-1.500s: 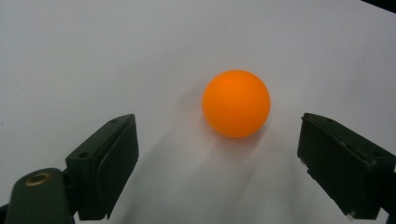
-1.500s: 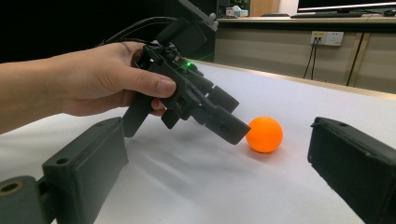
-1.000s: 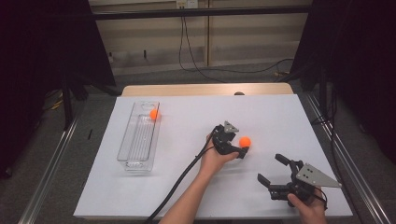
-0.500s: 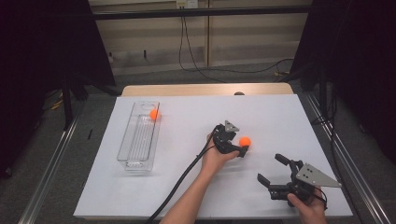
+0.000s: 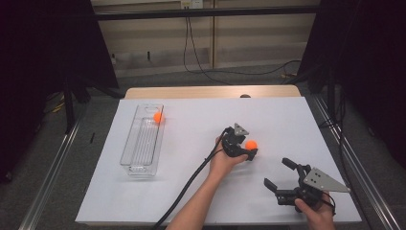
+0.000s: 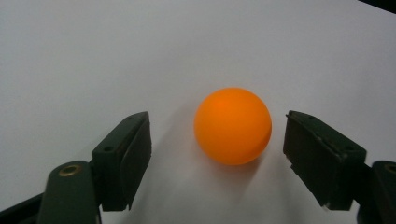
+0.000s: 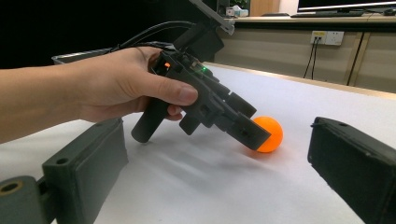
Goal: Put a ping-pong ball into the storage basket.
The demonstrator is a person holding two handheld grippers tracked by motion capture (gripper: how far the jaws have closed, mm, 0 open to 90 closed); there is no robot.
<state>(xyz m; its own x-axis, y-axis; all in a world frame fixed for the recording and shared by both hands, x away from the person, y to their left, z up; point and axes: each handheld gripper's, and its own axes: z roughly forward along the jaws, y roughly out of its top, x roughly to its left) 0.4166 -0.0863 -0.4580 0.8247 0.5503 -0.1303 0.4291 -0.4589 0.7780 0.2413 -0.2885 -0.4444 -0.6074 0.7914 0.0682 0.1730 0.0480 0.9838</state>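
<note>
On a white table, the left gripper is lowered around an orange ping-pong ball, its two black jaws standing on either side of the ball with clear gaps to both pads. The jaws have just been closing in on the ball, which sits between them on the tabletop, untouched and not yet pinched. No brand mark or printing can be read on the ball's visible face.

Seen from the high view, the ball lies near the middle of the table, a little right of centre, with the left gripper angled down over it and a black cable trailing back along the person's forearm toward the near edge. In the right gripper view a small green light and an orange one glow on the left gripper's body; no lettering on it is legible.

The right gripper rests low at the table's near right corner, well apart from the ball, jaws spread wide with nothing between them and a grey three-cornered plate on top.

At the left side of the table stands a long clear plastic tray, and a second orange ball lies at its far end. A white wall socket on the wall behind carries no readable label.
</note>
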